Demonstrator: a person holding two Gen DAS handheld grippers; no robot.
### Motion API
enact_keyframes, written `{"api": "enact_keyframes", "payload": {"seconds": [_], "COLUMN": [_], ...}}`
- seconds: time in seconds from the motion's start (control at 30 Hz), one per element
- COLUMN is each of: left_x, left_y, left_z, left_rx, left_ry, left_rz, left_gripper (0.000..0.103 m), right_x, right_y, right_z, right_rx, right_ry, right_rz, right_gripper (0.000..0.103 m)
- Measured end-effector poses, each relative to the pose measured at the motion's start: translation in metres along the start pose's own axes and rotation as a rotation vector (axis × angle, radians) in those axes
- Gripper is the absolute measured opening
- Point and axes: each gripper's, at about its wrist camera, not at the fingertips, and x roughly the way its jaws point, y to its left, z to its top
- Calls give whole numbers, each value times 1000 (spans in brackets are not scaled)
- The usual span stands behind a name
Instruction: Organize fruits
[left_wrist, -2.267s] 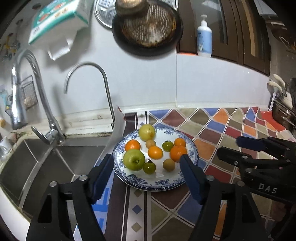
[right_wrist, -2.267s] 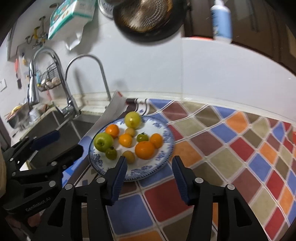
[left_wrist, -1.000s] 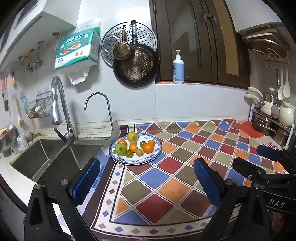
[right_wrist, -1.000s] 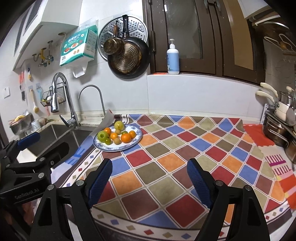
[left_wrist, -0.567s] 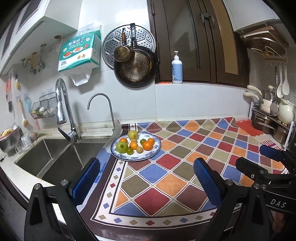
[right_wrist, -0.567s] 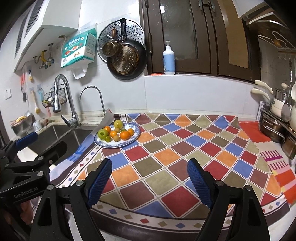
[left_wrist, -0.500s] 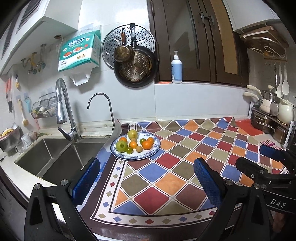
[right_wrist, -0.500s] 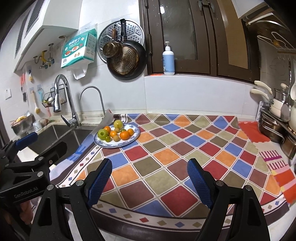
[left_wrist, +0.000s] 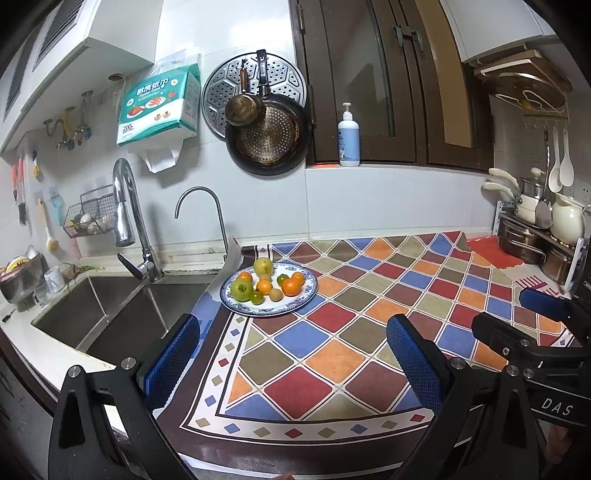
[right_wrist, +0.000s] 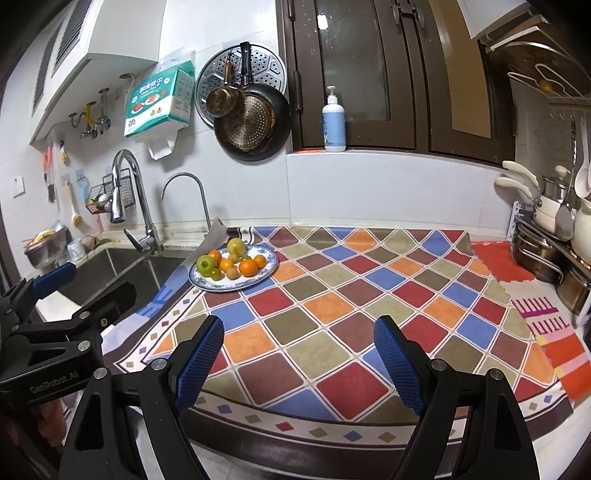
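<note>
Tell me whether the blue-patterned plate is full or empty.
Full: the plate holds green apples, oranges and smaller fruits, all resting inside its rim.

Left wrist view: looking forward and slightly down from off the near edge of the desk (left_wrist: 295, 354), toward the far wall. Right wrist view: same heading, set further right. Both well back from the plate (left_wrist: 308, 295) (right_wrist: 271, 267) by the sink (left_wrist: 110, 306) (right_wrist: 125, 269). Shared: plate, sink, checkered desk, wall. Each also catching the other tongs at its side edge.
</note>
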Motion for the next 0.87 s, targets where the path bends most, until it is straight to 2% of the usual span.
{"api": "enact_keyframes", "payload": {"seconds": [0.87], "left_x": [-5], "left_y": [-2], "left_z": [1], "left_rx": [0], "left_ry": [6], "left_rz": [1], "left_gripper": [103], "right_x": [-5], "right_y": [2], "right_z": [0], "right_rx": [-1], "right_ry": [3], "right_rz": [12], "right_gripper": [84]}}
